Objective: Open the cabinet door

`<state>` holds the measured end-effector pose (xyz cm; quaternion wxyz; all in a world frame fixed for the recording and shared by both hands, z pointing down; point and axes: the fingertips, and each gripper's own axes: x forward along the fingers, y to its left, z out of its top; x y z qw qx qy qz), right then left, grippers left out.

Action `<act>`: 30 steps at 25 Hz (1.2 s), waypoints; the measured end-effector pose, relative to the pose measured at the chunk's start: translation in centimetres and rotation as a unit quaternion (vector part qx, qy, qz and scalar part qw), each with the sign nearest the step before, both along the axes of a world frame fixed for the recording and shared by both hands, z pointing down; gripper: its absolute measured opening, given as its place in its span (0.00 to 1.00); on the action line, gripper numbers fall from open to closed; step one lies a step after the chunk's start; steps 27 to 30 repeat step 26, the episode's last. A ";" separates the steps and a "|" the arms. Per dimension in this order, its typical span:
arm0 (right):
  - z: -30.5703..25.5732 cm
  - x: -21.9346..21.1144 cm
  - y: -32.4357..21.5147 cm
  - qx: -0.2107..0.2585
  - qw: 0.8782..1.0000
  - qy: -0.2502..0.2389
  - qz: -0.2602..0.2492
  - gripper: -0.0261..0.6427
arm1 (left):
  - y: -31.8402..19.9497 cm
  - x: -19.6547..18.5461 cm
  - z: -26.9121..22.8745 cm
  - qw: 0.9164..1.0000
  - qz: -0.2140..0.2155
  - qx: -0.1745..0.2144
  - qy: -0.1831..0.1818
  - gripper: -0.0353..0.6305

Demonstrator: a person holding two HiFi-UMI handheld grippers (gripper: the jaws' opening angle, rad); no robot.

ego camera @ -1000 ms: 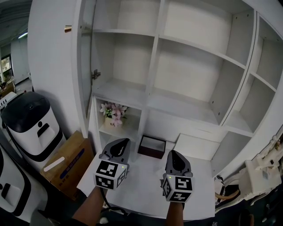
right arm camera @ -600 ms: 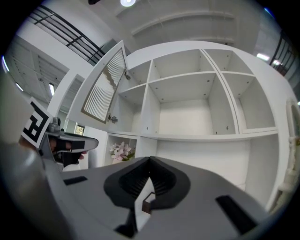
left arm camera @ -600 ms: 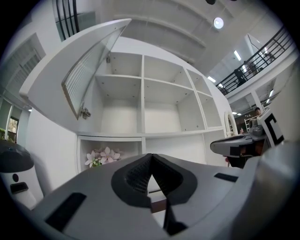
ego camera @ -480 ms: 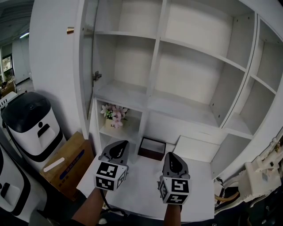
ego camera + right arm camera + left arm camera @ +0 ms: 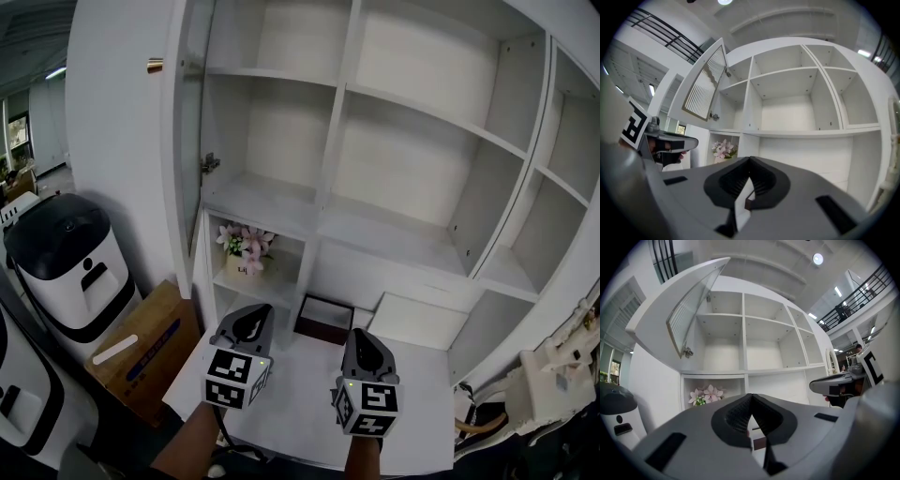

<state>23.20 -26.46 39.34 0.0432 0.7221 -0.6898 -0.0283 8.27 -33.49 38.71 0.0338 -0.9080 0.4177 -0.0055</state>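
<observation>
The white cabinet (image 5: 403,178) has its left door (image 5: 122,141) swung wide open, with a brass knob (image 5: 155,65) on the door's edge and a hinge (image 5: 210,163) inside. The shelves behind it are bare. My left gripper (image 5: 251,323) and right gripper (image 5: 359,342) hover side by side over the white ledge (image 5: 300,403), well below the door and apart from it. Both are shut with nothing in them. The open door (image 5: 679,310) stands up and left of the left gripper (image 5: 751,397). From the right gripper (image 5: 750,160) the door (image 5: 705,84) also lies upper left.
Pink flowers (image 5: 246,246) stand in the lower left compartment. A dark red open box (image 5: 323,317) and a flat white box (image 5: 412,319) lie on the ledge ahead of the grippers. A white and black machine (image 5: 66,262) and a cardboard box (image 5: 141,347) stand left of the door.
The head view has shifted slightly, so the cabinet sits a little further right. The grippers stay shut side by side, and the door keeps its open angle.
</observation>
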 end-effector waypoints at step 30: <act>0.1 -0.2 -0.9 -0.001 1.000 -0.005 0.004 0.07 | -0.5 0.0 0.4 1.000 0.004 -0.003 -0.002 0.06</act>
